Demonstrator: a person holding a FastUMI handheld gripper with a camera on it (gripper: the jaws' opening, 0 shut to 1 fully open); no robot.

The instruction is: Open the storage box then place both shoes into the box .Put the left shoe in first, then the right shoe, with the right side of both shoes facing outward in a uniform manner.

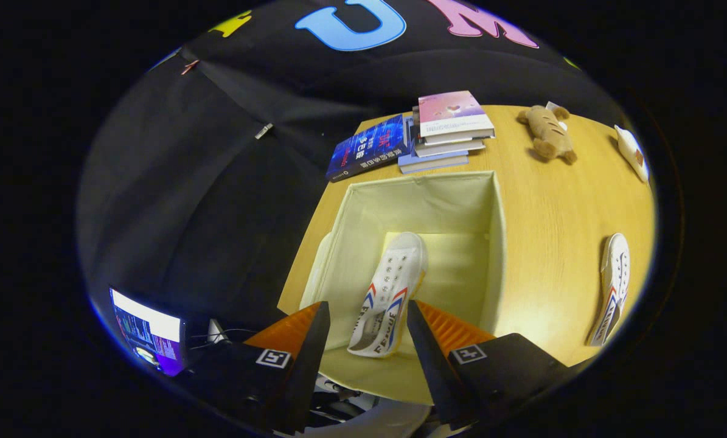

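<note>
— Where the storage box (363, 201) is looked into from above, what is seen of its make?

— Soft cream fabric walls are seen, standing square around a flat pale bottom, with the top fully open. One white canvas shoe (389, 295) is lying inside on its side, marked with red and blue chevrons and dotted with two rows of small eyelets; its toe is pointed away from the gripper (366, 322).

— How are the fingers set?

— They are spread wide apart, and nothing is pinched. Two dark wedge-shaped fingers (305, 353) are seen, each backed by ribbed orange plastic and carrying a small square black-and-white marker. The heel end of the shoe in the box is framed between them, just ahead, but whether it is touched cannot be told.

— And the second shoe?

— A matching white shoe (612, 289) is lying on the counter (552, 231), well apart from the box on its right-hand side, with the same red and blue stripes showing. Two shoes are counted in all.

— What else is counted on the counter?

— A smooth yellowish wood-grain surface is seen. Beyond the box, a stack of several books (448, 134) is topped by a pink cover, and one dark blue book (368, 149) is laid beside it. One brown plush toy (549, 132) is lying further right, and one small white object (632, 152) near the far edge cannot be identified. A lit screen (147, 331) is seen below the counter, left of the fingers.
</note>
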